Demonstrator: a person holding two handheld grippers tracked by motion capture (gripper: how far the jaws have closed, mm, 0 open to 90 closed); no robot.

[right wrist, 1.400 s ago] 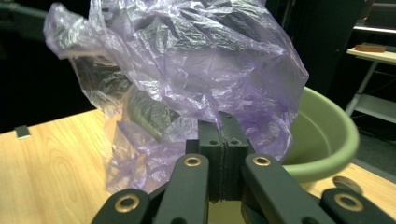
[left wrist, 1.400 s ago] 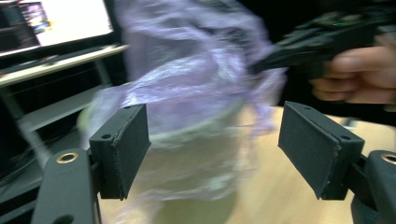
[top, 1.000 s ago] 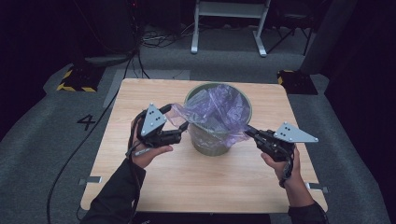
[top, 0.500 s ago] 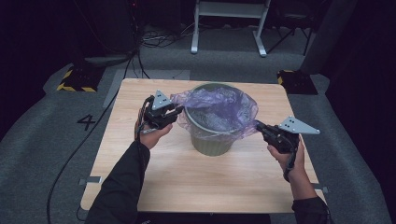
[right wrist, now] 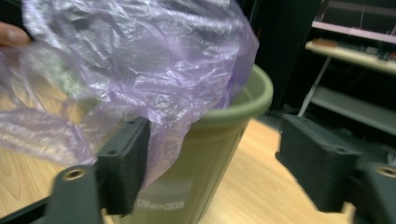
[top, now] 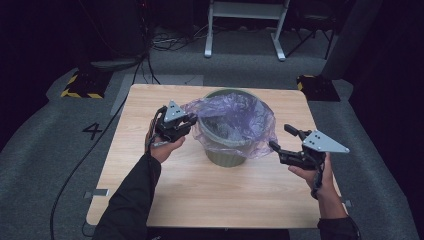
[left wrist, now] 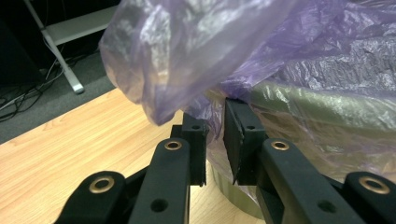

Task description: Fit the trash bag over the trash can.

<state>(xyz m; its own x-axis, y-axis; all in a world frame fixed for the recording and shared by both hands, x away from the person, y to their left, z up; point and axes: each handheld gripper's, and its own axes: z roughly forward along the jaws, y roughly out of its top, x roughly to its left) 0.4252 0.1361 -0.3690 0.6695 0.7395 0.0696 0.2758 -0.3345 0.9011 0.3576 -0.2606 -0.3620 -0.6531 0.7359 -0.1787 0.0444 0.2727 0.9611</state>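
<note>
Wooden table (top: 150, 200) carries the green bin (top: 227, 150) near its far edge, purple bag (top: 235, 112) draped over the rim. Left gripper (top: 186, 125) has just been closing and pinches the bag; right gripper (top: 282, 142) has just been opening, jaws wide beside it.

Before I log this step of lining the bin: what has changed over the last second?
The left gripper moved away from the person along the bin's left side and its jaws have just been closing, pinching the purple bag at the rim. The right gripper has just opened, letting the bag go, and now sits beside the bin. The bag spread wider over the rim. Bin and table kept their places.
</note>
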